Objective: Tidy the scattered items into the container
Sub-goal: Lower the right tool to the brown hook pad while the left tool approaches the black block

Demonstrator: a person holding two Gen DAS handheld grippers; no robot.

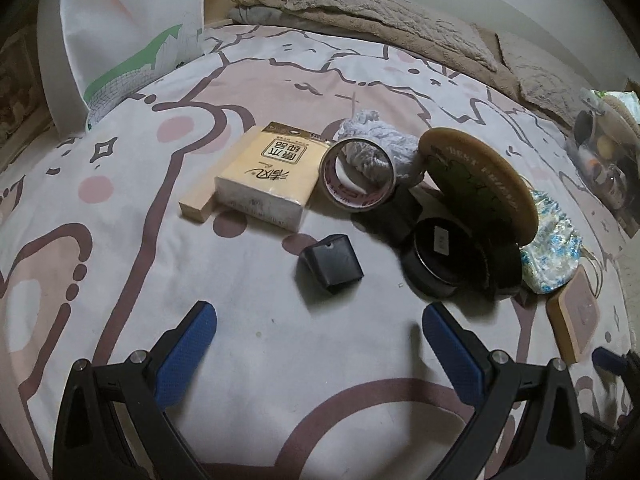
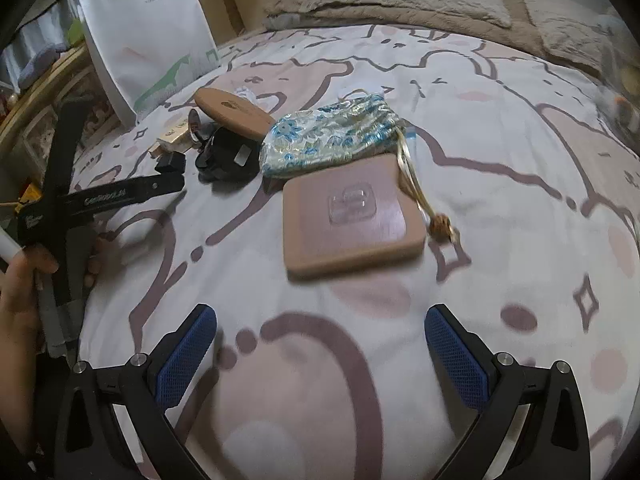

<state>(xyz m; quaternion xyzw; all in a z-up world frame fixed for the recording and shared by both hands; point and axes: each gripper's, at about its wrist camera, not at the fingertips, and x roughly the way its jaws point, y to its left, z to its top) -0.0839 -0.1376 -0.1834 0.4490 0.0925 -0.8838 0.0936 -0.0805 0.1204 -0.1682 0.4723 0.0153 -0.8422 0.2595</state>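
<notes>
Scattered items lie on a patterned bedspread. In the left wrist view I see a yellow tissue pack [image 1: 269, 178], a tape roll [image 1: 358, 174], a small black box [image 1: 331, 265], a round black tin [image 1: 440, 258] and a round wooden disc [image 1: 480, 182] leaning over it. My left gripper [image 1: 319, 322] is open just short of the black box. In the right wrist view a pink square pad [image 2: 350, 216] lies ahead of my open right gripper [image 2: 320, 324], with a blue floral drawstring pouch [image 2: 328, 136] behind it. A white paper bag [image 2: 148, 36] stands at the far left.
A beige blanket [image 1: 384, 20] is bunched at the head of the bed. A clear bag of small things [image 1: 608, 156] sits at the right edge. A hand [image 2: 20, 292] holds the left gripper's handle at the left in the right wrist view.
</notes>
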